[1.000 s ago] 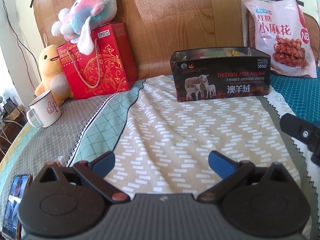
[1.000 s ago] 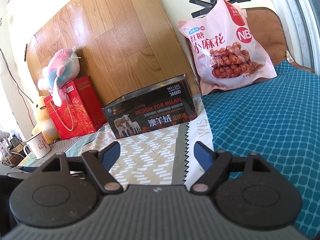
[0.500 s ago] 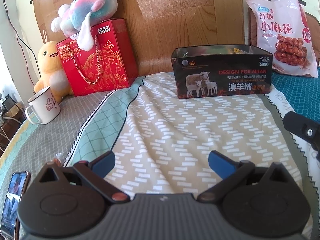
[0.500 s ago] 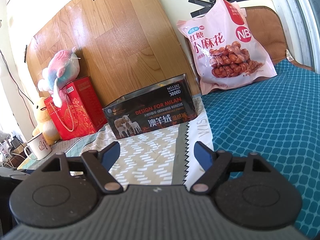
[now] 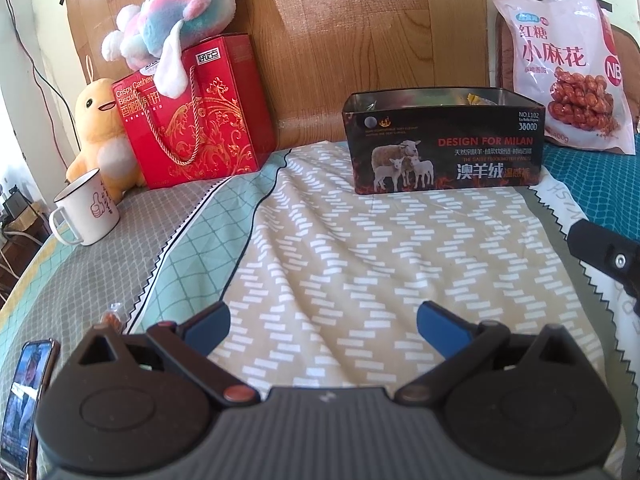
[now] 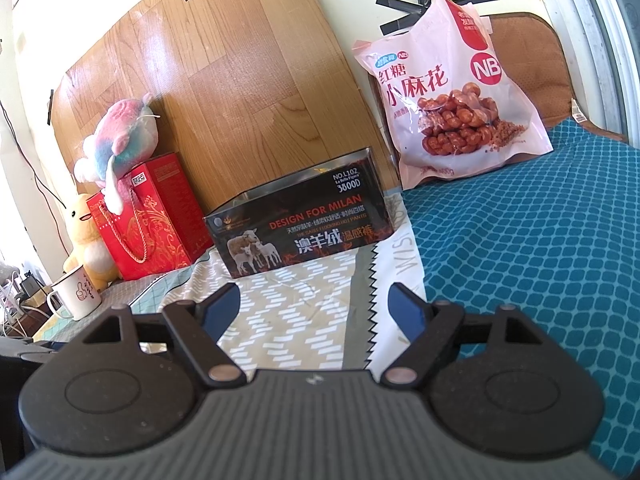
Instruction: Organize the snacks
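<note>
A black open tin box [image 5: 444, 142] with sheep pictures stands on the bed by the wooden headboard; snack wrappers show just above its rim. It also shows in the right wrist view [image 6: 300, 232]. A pink bag of fried dough twists [image 5: 568, 72] leans against the wall to its right, also seen in the right wrist view [image 6: 448, 96]. A small wrapped snack [image 5: 113, 316] lies on the grey sheet by my left gripper [image 5: 323, 322], which is open and empty, well short of the box. My right gripper [image 6: 316, 306] is open and empty, and its body shows in the left wrist view [image 5: 604, 256].
A red biscuit gift bag [image 5: 192, 120] with a plush toy [image 5: 172, 16] on top stands at the back left, beside a yellow duck plush [image 5: 100, 128] and a white mug [image 5: 86, 208]. A phone [image 5: 24, 404] lies at the near left edge.
My left gripper has pulled back slightly and tilted, so the box and bag sit a little farther off. The right view is nearly unchanged. Both grippers stay open.
</note>
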Tool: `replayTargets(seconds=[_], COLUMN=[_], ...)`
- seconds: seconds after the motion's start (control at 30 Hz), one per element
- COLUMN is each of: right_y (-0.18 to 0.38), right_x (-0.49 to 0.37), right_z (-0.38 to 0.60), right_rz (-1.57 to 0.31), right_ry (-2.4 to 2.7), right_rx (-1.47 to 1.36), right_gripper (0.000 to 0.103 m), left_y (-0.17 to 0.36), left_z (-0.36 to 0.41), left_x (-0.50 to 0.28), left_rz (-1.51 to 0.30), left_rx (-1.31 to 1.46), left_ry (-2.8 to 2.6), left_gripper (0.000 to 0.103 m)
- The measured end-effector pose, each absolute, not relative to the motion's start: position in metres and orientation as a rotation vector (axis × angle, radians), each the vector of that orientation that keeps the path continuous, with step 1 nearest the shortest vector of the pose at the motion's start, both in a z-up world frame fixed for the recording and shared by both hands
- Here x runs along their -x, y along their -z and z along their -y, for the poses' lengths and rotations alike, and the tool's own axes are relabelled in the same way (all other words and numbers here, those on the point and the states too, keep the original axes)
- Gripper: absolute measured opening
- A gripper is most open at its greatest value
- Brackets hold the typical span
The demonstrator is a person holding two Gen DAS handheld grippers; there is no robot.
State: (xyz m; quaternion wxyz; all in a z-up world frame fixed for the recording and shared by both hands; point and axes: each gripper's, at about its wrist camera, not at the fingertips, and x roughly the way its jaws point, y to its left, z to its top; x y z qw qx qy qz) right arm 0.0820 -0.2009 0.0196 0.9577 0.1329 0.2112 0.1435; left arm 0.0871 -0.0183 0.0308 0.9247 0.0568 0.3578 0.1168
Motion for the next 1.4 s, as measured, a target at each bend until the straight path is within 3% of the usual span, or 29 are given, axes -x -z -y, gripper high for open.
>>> replayTargets(seconds=[1.4], right_y=[-0.0190], right_x=[-0.0823], right_z=[0.2016], right_rz=[-0.432], right_ry=[-0.290], right_rx=[-0.271], right_gripper=[0.083], left_y=[-0.0266], left_z=[0.0194], left_x=[-0.0875], left_rz=[-0.743], left_rx=[-0.118], left_ry=[-0.231], left_gripper=[0.103])
